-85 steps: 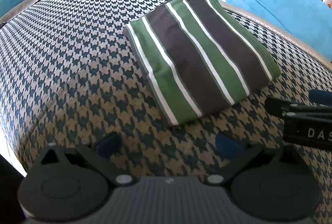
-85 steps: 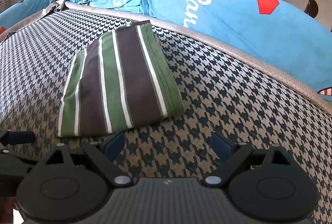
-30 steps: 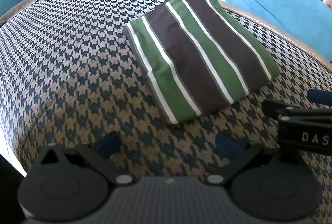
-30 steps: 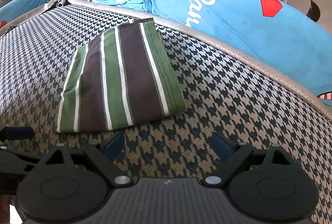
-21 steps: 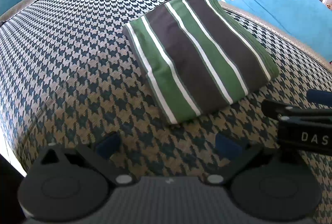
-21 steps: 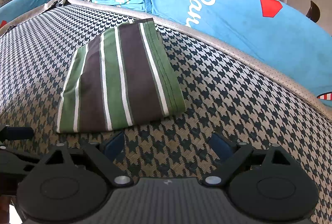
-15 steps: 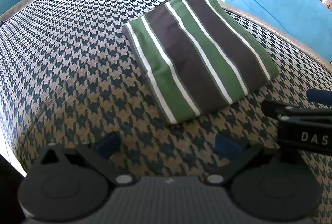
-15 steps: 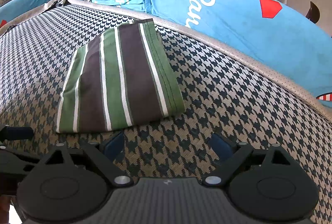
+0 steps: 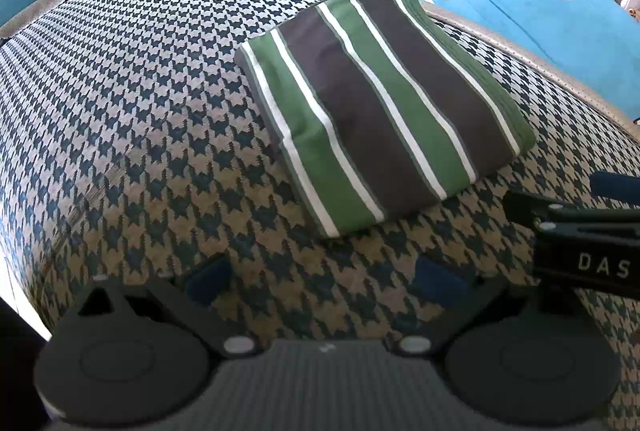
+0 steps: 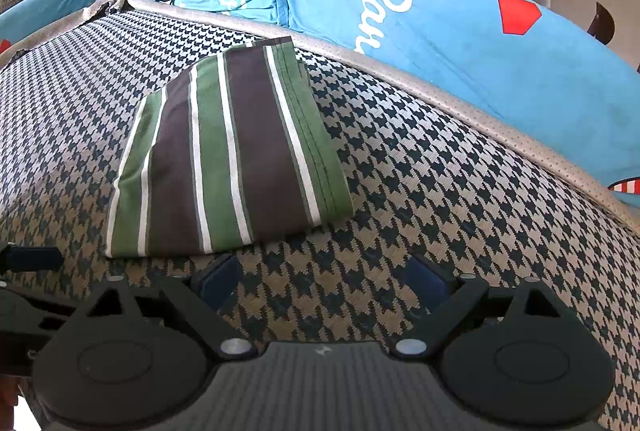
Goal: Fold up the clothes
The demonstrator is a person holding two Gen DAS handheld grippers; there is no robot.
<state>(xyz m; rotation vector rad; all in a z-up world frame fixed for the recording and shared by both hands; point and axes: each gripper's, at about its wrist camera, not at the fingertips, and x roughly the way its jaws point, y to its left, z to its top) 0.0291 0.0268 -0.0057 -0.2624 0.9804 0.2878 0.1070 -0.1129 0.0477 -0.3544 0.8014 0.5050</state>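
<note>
A garment with green, dark brown and white stripes [image 9: 380, 111] lies folded into a flat rectangle on the houndstooth surface [image 9: 132, 103]; the right wrist view shows the same garment [image 10: 228, 167]. My left gripper [image 9: 324, 279] is open, just short of the garment's near edge, with nothing between its blue pads. My right gripper [image 10: 320, 281] is also open and holds nothing; its left pad sits close to the garment's near edge. In the left wrist view the right gripper's body [image 9: 580, 231] pokes in from the right.
A grey piped border [image 10: 440, 91] runs along the far edge of the houndstooth surface. Behind it lies blue bedding with white lettering [image 10: 400, 3] and a red shape. Bare houndstooth surface extends to the left [image 9: 100, 71] and right [image 10: 480, 211] of the garment.
The right wrist view has risen and drawn back a touch since the earliest frame. The folded garment and the left gripper have stayed put.
</note>
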